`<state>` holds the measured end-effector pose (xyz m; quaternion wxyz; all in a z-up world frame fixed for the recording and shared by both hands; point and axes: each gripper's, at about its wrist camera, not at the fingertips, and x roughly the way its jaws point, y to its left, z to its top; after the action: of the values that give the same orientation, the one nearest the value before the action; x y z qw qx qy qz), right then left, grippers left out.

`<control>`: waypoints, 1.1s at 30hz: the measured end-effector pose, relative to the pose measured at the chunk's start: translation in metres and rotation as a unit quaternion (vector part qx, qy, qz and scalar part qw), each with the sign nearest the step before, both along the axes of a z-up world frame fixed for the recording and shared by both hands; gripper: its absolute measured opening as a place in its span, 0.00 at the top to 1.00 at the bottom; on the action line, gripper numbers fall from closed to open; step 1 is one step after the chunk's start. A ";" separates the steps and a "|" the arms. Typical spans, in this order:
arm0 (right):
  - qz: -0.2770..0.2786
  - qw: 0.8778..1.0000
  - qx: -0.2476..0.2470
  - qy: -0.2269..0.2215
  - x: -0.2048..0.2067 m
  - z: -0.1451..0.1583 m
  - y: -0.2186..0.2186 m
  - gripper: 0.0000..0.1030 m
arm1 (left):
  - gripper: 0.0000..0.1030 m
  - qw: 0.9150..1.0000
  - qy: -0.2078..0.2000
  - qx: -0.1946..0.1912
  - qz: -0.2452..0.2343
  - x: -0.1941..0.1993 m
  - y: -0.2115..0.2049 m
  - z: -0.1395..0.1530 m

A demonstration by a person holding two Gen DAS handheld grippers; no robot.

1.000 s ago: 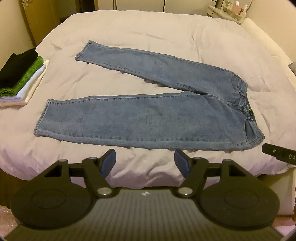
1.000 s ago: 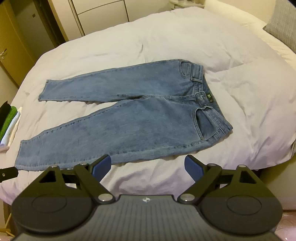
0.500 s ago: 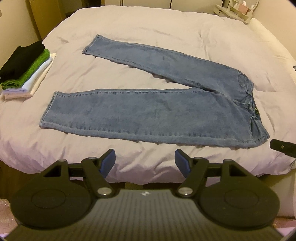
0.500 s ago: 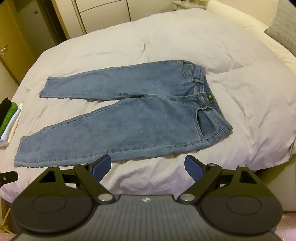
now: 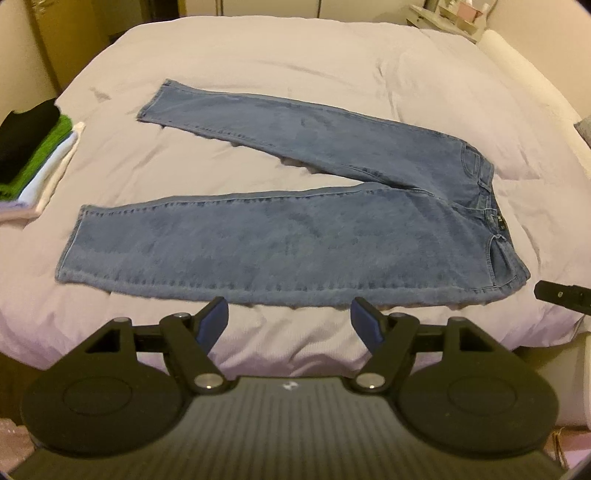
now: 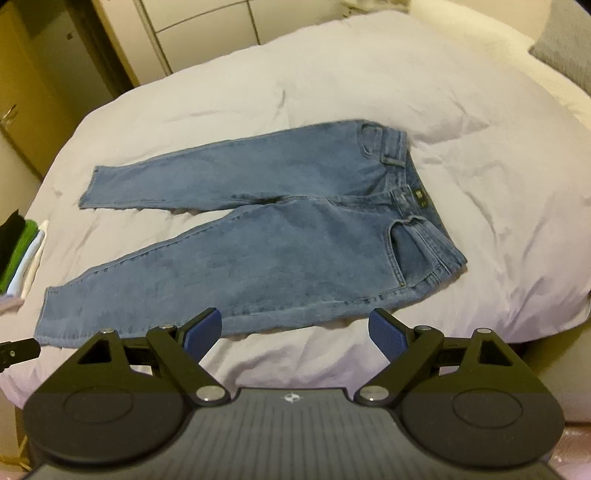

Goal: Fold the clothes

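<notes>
Bare duvet [image 5: 295, 70] is left on the far and right sides of the spread jeans [image 5: 295, 236]; the left edge is taken by a stack of folded clothes [image 5: 33, 147] (well apart from the hems); the wedge between the legs is left uncovered.

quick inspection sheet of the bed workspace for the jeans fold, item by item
surface: bed with a pale, lightly rumpled duvet, used as the folding surface
job's things: blue jeans lying flat and unfolded, legs spread in a V, waistband toward the right in both views
clutter: stack of folded clothes at the left edge of the bed, black on top, then green, then pale layers, apart from the jeans
grippers: left gripper open, nothing between its fingers, above the bed's near edge; right gripper open and empty, its fingertips just short of the near leg
cables: nothing seen
surroundings: cupboard doors beyond the bed; grey pillow at the right
</notes>
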<state>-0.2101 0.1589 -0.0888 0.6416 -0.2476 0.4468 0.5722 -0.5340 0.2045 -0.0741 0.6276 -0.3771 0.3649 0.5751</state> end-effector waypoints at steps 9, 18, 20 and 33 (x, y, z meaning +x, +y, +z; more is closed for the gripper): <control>-0.023 0.997 -0.066 0.023 0.017 -0.057 0.049 0.14 | 0.32 0.998 -0.012 -0.042 -0.044 0.015 0.076 -0.048; -0.035 0.993 -0.105 0.049 0.044 -0.105 0.149 0.16 | 0.33 0.989 -0.038 -0.090 -0.112 0.029 0.210 -0.113; -0.044 0.992 -0.103 0.056 0.048 -0.110 0.171 0.16 | 0.32 0.986 -0.043 -0.092 -0.135 0.034 0.236 -0.124; 0.020 0.993 -0.109 0.034 0.072 -0.146 0.281 0.28 | 0.33 0.969 -0.025 -0.074 -0.234 0.086 0.375 -0.177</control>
<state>-0.1380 0.4401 -0.2352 0.5836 -0.3050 0.5236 0.5406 -0.4481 0.5799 -0.2516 0.7242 -0.3409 0.4682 0.3743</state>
